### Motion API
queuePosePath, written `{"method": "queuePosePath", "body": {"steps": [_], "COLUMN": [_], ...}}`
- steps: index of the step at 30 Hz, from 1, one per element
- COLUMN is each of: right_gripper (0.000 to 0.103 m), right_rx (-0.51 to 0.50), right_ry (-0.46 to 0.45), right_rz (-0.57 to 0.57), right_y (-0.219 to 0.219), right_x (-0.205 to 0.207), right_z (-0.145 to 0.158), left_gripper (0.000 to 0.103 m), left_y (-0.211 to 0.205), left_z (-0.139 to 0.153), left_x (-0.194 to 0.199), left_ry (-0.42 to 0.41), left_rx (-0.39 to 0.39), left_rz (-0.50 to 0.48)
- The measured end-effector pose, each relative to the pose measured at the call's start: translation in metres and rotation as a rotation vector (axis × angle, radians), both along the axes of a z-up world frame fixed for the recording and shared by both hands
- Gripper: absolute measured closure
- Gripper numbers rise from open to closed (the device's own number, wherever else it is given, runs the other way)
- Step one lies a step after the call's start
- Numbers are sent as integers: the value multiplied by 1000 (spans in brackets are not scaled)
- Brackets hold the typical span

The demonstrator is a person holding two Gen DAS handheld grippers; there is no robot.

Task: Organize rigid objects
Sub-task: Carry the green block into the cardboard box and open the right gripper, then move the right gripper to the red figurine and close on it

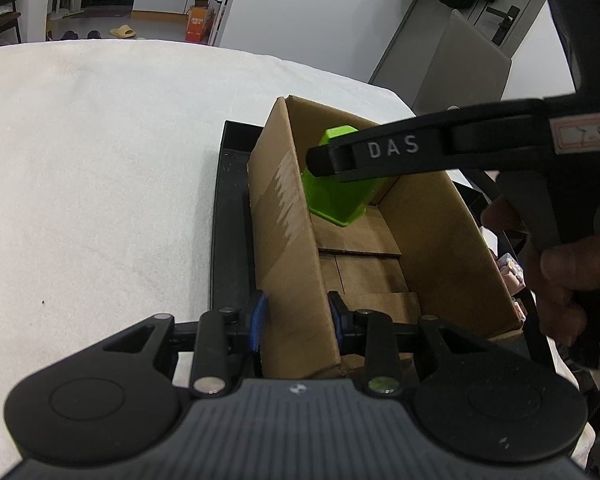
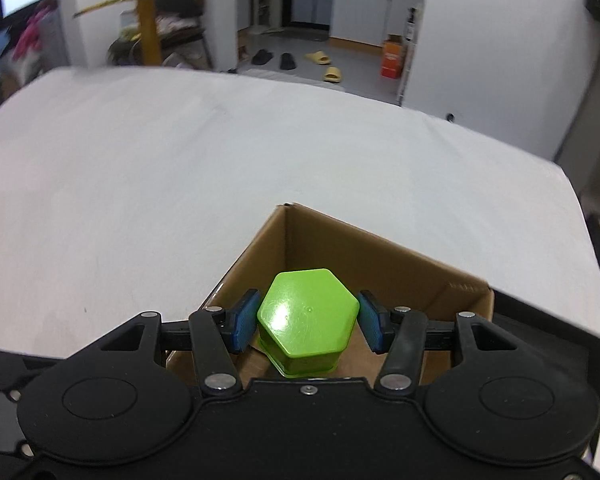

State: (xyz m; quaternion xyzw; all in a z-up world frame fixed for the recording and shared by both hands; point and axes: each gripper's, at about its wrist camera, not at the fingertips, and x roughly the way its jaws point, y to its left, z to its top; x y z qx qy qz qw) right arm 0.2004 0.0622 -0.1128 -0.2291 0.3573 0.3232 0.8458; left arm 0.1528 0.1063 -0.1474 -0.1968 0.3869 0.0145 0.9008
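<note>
- Your left tongs (image 1: 298, 322) straddle the near left wall of the cardboard box (image 1: 288, 240); that wall runs straight ahead of them.
- The box is open at the top. Its floor ahead of the left tongs is bare cardboard flaps; the far end is taken up by the green hexagonal block (image 1: 334, 196).
- The box sits in a black tray (image 1: 230, 216) whose rim lies just left of the left tongs.
- Left tongs: clenched on the box wall, blue pads (image 1: 257, 320) pressing it from both sides.
- Right tongs (image 2: 307, 320): grasping the green hexagonal block (image 2: 308, 320), one blue pad on each of two opposite sides, jaws partly spread. A hand (image 1: 560, 272) holds their handle, right of the box.
- The block hangs inside the box's far corner, tilted; the left wrist view does not settle whether it touches the floor.
- Box corner (image 2: 286, 210) stands just ahead of the right tongs, walls close on either side of the block.
- White cloth covers the tabletop (image 2: 180, 180), open on the left and ahead of both tongs.
- Beyond it: slippers (image 2: 324, 64) on the floor, an orange carton (image 2: 392, 58), white walls.
</note>
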Motion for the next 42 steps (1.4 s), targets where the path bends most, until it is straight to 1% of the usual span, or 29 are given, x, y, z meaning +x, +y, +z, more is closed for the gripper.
{"method": "queuePosePath", "body": {"steps": [3, 5, 7, 11, 16, 18, 24, 30, 38, 42], "right_gripper": [51, 50, 50, 50, 49, 46, 43, 43, 43, 43], "right_rx": [-20, -41, -43, -53, -52, -55, -97, -162, -228, -258], "right_ry": [-15, -49, -57, -65, -54, -46, -18, -23, 3, 16], "right_rz": [33, 48, 62, 52, 43, 46, 85, 117, 54, 17], "right_y": [2, 6, 6, 3, -5, -9, -20, -41, -86, -109], "right_x": [-3, -3, -1, 3, 2, -1, -18, -30, -27, -22], "right_z": [3, 6, 7, 10, 18, 21, 35, 53, 69, 70], "left_gripper": [72, 72, 72, 72, 72, 72, 72, 72, 72, 72], "left_y": [0, 0, -1, 0, 0, 0, -1, -1, 0, 0], "left_z": [0, 0, -1, -2, -2, -2, -2, -2, -2, -1], "left_x": [0, 0, 0, 1, 1, 1, 1, 1, 1, 2], "left_ry": [0, 0, 3, 3, 3, 2, 3, 4, 7, 9], "left_rx": [0, -1, -4, -3, -2, -2, 4, 0, -1, 1], "left_rz": [0, 0, 0, -2, -3, -4, -3, 0, 7, 9]}}
